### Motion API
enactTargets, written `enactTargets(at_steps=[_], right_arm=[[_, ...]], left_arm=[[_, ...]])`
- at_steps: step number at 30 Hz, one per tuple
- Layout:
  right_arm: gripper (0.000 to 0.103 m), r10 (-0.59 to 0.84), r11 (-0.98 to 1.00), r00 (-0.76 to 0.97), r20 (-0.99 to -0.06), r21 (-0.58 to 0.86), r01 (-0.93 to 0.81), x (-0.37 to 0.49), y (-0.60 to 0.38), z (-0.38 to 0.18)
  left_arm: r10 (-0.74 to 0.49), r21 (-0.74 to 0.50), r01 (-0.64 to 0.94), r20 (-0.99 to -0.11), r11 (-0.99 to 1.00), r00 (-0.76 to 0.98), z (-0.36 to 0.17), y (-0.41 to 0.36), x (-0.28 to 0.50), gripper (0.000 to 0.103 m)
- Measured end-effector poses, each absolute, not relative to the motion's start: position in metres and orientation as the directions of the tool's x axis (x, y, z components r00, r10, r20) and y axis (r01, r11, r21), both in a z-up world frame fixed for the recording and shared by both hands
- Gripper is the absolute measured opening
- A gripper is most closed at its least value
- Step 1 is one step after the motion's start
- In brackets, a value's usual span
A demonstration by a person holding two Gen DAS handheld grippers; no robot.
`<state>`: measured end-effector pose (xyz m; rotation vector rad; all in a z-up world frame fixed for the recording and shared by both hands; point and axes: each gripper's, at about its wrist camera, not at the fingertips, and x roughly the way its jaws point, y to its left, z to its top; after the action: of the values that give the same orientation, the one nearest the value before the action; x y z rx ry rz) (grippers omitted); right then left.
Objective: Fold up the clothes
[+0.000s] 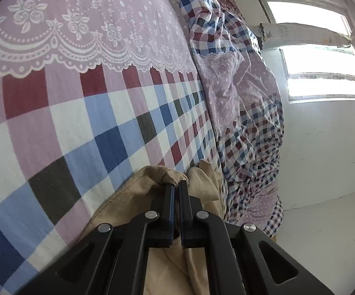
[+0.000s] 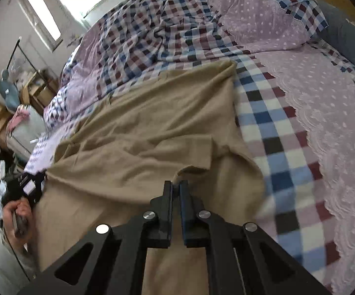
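Left claw (image 1: 176, 184) pinches bunched tan cloth (image 1: 138, 186) at lower centre; right claw (image 2: 176, 184) pinches its edge over checked bed (image 2: 275, 132).

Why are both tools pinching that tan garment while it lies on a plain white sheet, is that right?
Not quite: the sheet is not plain white but checked in blue, red and white with lilac lace-print bands, as the right wrist view shows. Both tools, left tool and right tool, do pinch the tan garment.
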<state>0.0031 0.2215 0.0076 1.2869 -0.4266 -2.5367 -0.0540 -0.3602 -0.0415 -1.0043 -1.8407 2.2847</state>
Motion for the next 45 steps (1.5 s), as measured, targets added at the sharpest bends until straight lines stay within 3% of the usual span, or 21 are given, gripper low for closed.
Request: enactTargets(at_steps=[5, 15, 19, 21, 22, 23, 24, 29, 37, 40, 45], right_arm=[[0.031, -0.289, -0.952, -0.599, -0.746, 0.289, 0.1, -0.012, 0.23, 0.024], [0.032, -0.181, -0.967, -0.458, -0.87, 0.073, 0.244, -0.077, 0.201, -0.007], [0.032, -0.177, -0.953, -0.452, -0.874, 0.038, 0.299, -0.078, 0.192, -0.009], [0.03, -0.19, -0.941, -0.466, -0.864, 0.024, 0.338, -0.072, 0.185, -0.005], [0.022, -0.197, -0.933, -0.465, -0.863, 0.019, 0.36, -0.069, 0.181, -0.003], [0.004, -0.193, -0.929, -0.462, -0.866, 0.009, 0.371, -0.068, 0.179, -0.003], [0.002, -0.175, -0.93, -0.47, -0.865, -0.012, 0.368, -0.068, 0.179, -0.002], [0.001, -0.095, -0.933, -0.509, -0.856, -0.102, 0.346, -0.065, 0.18, 0.007], [0.002, -0.112, -0.939, -0.489, -0.865, -0.07, 0.338, -0.078, 0.191, 0.025], [0.007, -0.121, -0.942, -0.437, -0.891, -0.036, 0.335, -0.084, 0.193, 0.011], [0.026, -0.119, -0.931, -0.387, -0.914, -0.033, 0.364, -0.091, 0.19, -0.006]], left_arm=[[0.402, -0.878, 0.364, -0.468, -0.31, -0.787, -0.041, -0.359, -0.054, 0.002], [0.394, -0.871, 0.371, -0.479, -0.321, -0.784, -0.041, -0.358, -0.055, 0.002], [0.394, -0.87, 0.371, -0.481, -0.325, -0.783, -0.041, -0.359, -0.055, 0.002], [0.395, -0.869, 0.371, -0.483, -0.327, -0.782, -0.041, -0.359, -0.055, 0.002], [0.395, -0.868, 0.371, -0.484, -0.33, -0.781, -0.041, -0.359, -0.055, 0.002], [0.395, -0.867, 0.371, -0.485, -0.332, -0.78, -0.041, -0.359, -0.055, 0.002], [0.395, -0.867, 0.37, -0.485, -0.334, -0.78, -0.041, -0.358, -0.055, 0.002], [0.398, -0.87, 0.365, -0.479, -0.33, -0.782, -0.041, -0.358, -0.054, 0.002], [0.398, -0.871, 0.366, -0.479, -0.328, -0.783, -0.04, -0.359, -0.054, 0.002], [0.397, -0.869, 0.366, -0.481, -0.332, -0.781, -0.04, -0.358, -0.055, 0.002], [0.396, -0.867, 0.368, -0.484, -0.335, -0.78, -0.04, -0.358, -0.055, 0.002]])
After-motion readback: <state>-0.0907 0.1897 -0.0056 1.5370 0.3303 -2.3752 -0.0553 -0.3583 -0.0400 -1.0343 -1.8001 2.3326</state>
